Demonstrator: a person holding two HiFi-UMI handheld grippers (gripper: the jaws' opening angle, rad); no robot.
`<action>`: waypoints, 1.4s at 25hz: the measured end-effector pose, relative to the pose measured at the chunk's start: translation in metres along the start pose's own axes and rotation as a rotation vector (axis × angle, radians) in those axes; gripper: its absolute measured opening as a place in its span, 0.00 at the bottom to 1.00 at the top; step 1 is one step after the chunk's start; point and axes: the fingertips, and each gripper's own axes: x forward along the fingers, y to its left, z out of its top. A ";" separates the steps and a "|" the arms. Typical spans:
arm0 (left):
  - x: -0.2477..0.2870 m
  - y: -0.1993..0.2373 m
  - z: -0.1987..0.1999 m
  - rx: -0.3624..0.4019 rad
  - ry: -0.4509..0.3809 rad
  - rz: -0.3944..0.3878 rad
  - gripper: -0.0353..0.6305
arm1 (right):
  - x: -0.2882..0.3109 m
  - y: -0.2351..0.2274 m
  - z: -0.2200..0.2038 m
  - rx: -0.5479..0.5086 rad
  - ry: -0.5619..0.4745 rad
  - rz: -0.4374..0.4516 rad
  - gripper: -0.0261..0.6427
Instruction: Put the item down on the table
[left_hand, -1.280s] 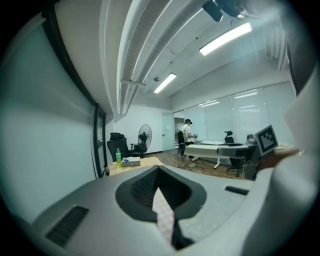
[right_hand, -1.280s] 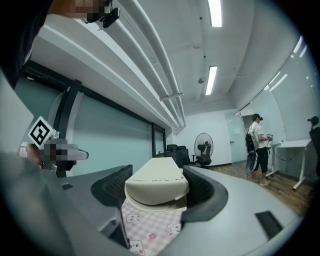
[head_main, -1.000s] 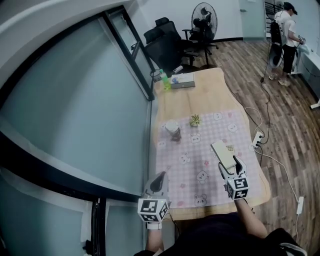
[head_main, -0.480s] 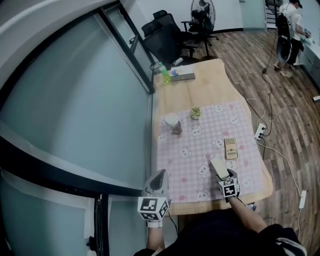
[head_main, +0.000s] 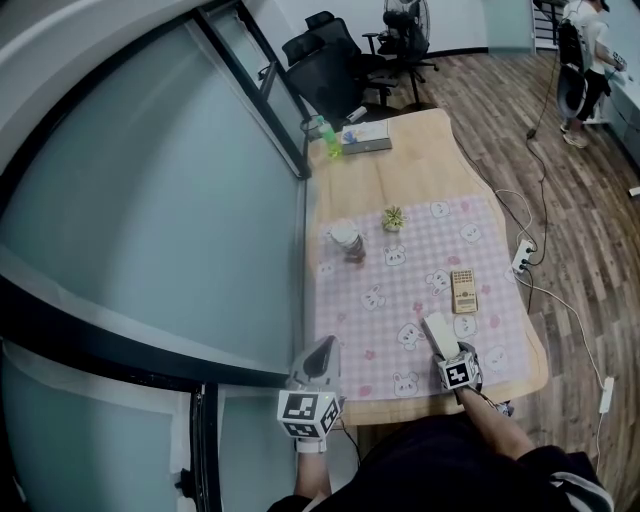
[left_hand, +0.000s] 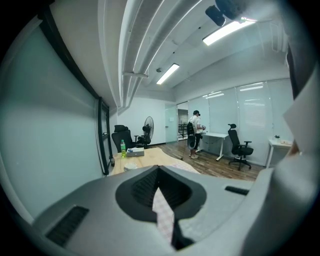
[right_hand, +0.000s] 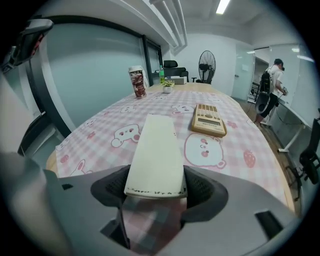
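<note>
A flat cream rectangular item (head_main: 439, 334) (right_hand: 156, 150) sticks forward from my right gripper (head_main: 446, 350) (right_hand: 155, 186), whose jaws are shut on its near end. It hangs low over the pink checked tablecloth (head_main: 400, 300) near the table's front edge; I cannot tell whether its far end touches the cloth. My left gripper (head_main: 319, 360) (left_hand: 159, 172) is shut with nothing in it, at the table's front left corner.
A tan calculator (head_main: 463, 291) (right_hand: 210, 119) lies just beyond the item. Farther back stand a paper cup (head_main: 347, 243) (right_hand: 136, 81) and a small plant (head_main: 394, 217). A green bottle (head_main: 330, 137) and a box (head_main: 366, 137) sit at the far end. A person (head_main: 585, 60) stands far right.
My right gripper has drawn back toward the table's front edge with the cream item in it, uncovering the calculator. The left gripper has stayed where it was.
</note>
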 end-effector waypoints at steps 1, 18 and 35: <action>0.000 0.000 0.000 -0.001 0.001 0.001 0.05 | -0.001 0.000 -0.001 -0.013 0.010 -0.002 0.53; 0.004 -0.001 -0.001 -0.010 -0.003 -0.006 0.05 | -0.004 0.004 -0.002 -0.082 0.008 0.009 0.53; -0.005 -0.003 -0.004 -0.020 -0.003 0.000 0.05 | -0.006 0.027 -0.003 -0.077 -0.040 0.108 0.67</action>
